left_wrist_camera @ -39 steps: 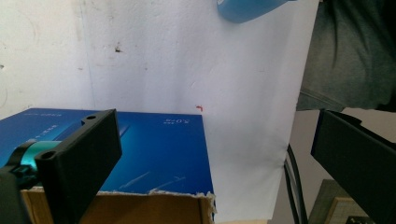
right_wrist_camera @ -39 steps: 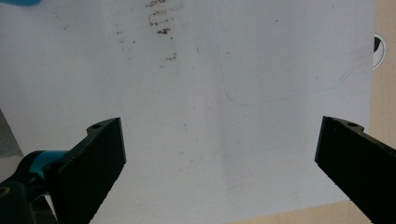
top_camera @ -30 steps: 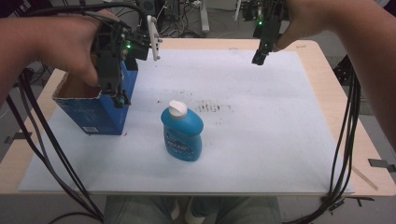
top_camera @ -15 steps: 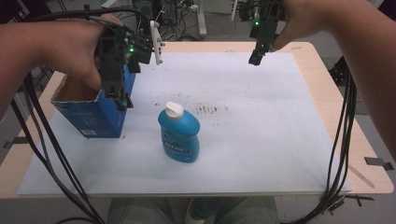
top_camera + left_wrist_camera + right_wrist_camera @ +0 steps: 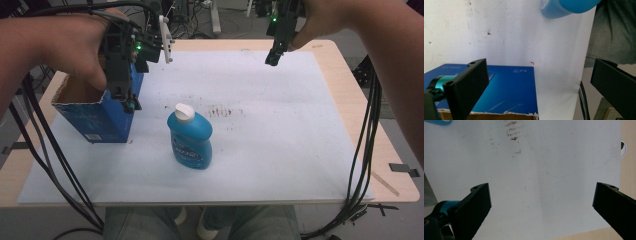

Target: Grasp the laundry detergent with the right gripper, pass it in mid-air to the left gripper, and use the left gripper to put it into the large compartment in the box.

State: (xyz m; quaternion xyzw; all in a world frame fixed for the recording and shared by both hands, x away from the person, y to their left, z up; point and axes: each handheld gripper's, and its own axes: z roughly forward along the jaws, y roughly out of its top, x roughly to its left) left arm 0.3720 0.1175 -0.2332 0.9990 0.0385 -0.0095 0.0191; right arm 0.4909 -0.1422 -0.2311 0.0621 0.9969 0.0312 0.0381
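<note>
- Left gripper: its own view shows the two black jaws spread wide w/ nothing between them; they hang over the near wall of the open-topped blue cardboard box, torn brown rim at the bottom edge of that view.
- High view: left gripper sits at the box's right-hand top corner, tips pointing down just beside the rim; can't tell from there whether they touch the cardboard, & jaw gap isn't readable at that angle.
- Right gripper: jaws also wide apart & empty in its own view, looking straight down on bare white paper sheet; brown smudge marks near the top.
- High view puts the right gripper up in the air over the far right part of the sheet, well apart from box & bottle.
- Blue plastic bottle w/ white flip cap stands upright mid-sheet, just right of the box, not touching it. Left gripper view catches only its blue base at the top edge; right gripper view only a blue sliver at top left.
- Sheet lies on a light wooden table; the wood edge shows at right in the right gripper view.
- Black cables trail off both sides in high view.
</note>
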